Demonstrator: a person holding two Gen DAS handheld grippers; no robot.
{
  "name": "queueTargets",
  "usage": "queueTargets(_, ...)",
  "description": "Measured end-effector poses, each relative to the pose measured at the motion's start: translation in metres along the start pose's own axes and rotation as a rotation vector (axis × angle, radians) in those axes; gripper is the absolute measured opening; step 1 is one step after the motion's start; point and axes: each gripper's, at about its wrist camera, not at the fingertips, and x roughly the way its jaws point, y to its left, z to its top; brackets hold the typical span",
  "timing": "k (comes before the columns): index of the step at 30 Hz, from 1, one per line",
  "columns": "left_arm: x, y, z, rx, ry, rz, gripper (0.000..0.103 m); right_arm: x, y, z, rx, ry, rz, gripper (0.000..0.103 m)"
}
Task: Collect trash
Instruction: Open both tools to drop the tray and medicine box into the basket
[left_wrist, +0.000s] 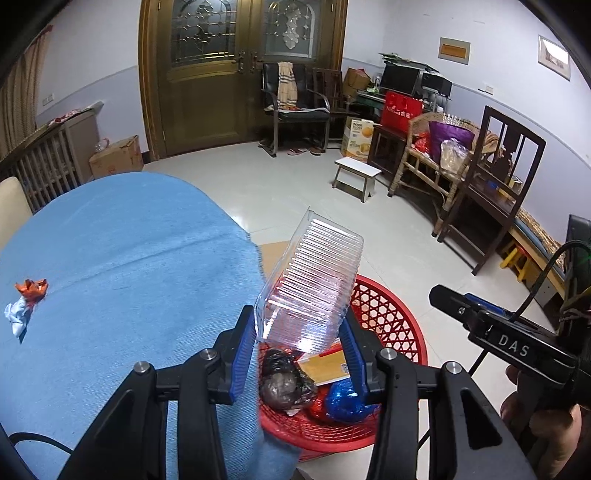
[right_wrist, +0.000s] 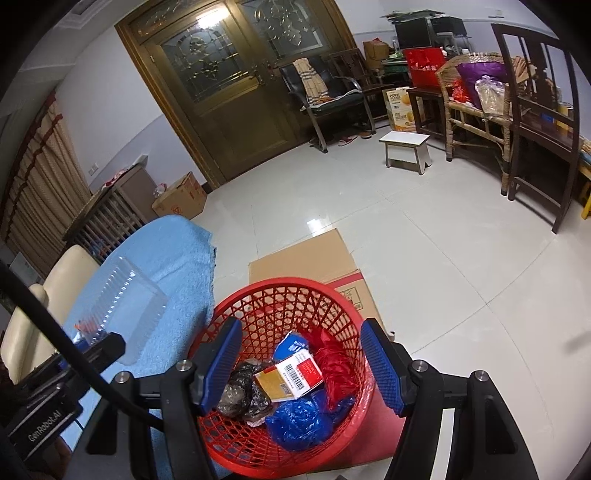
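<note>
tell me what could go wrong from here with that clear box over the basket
1. The left gripper pinches only the bottom edge of the clear plastic box, which tilts up; it could twist loose early.
2. The box looks wide against the trash piled in the red basket, so it might catch on the rim or land on the floor.

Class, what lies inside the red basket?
The red basket holds a black bag, a barcoded carton, red wrap and blue plastic. Anything beneath them is covered.
</note>
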Motion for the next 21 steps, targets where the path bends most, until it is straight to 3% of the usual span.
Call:
queueTargets(5, 0.010, -0.008, 0.004, 0.009, 0.023, -0.017, 0.050, -0.005, -0.008, 0.005, 0.017, -0.022, -0.012, 0.070)
queueTargets(8, 0.016, -0.014, 0.003, 0.023, 0.045, -0.030, 0.066, -0.006, -0.012, 0.008, 0.025, -0.025, -0.017, 0.070)
queueTargets(21, 0.008, 0.007, -0.002, -0.051, 0.040, -0.021, 0.066, -0.003, -0.002, 0.007, 0.009, -0.017, -0.008, 0.070)
